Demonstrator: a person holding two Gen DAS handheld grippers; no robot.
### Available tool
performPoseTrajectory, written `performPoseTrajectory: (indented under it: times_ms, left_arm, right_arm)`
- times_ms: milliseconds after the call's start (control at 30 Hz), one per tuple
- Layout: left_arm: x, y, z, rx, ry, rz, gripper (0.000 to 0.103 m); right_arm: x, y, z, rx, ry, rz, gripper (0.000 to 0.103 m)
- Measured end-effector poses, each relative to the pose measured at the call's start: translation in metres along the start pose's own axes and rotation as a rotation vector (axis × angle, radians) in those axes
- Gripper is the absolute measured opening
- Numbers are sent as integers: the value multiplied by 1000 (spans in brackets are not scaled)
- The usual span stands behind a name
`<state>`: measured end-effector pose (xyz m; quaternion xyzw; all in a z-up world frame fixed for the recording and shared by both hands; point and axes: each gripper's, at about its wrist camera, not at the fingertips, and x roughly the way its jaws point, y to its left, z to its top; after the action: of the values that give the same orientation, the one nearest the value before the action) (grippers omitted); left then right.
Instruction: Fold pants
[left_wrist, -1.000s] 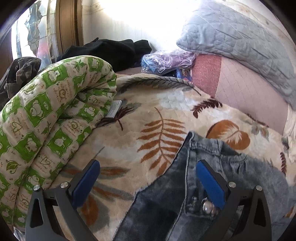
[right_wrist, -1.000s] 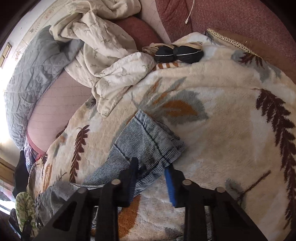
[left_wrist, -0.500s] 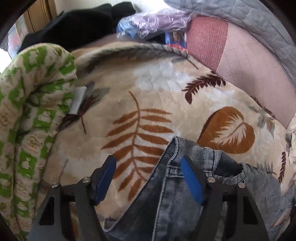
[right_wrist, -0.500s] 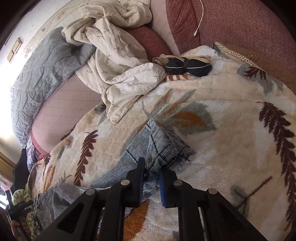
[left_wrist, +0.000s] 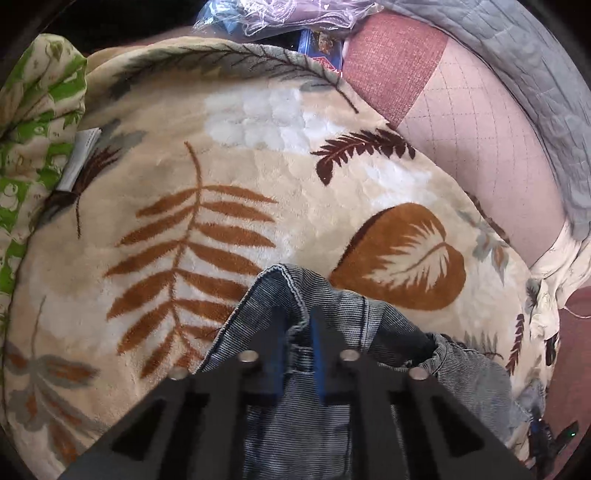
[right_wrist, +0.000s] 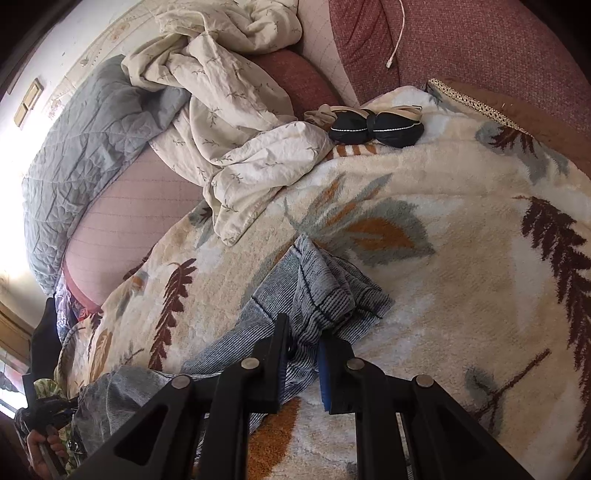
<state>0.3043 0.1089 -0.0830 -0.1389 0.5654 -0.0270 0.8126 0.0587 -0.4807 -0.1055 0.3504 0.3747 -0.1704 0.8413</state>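
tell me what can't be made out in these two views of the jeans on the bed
- Jeans middle and lower part: left wrist view, covered by the left gripper and cut off by the bottom edge.
- Fabric pinched at the right gripper: right wrist view, hidden behind the fingers.
- Hand at bottom left: right wrist view, dark and cut off by the rim.
- Blue packet under a plastic bag: left wrist view, print too small.
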Motion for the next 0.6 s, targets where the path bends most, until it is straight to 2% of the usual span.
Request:
performPoseTrajectory:
  times_ms: [200, 433, 600]
  left_arm:
    - [-26, 2, -2, -2, -96, -38, 9]
    - [-78, 0, -14, 4, -183, -149, 9]
    - [-119, 3, -40, 2, -235, -231, 9]
  right_arm:
    - [-13, -3, 5, 36, -33, 46, 15]
    - [-30, -3, 10, 78, -54, 115, 13]
    - [-49, -2, 11, 107, -73, 185, 12]
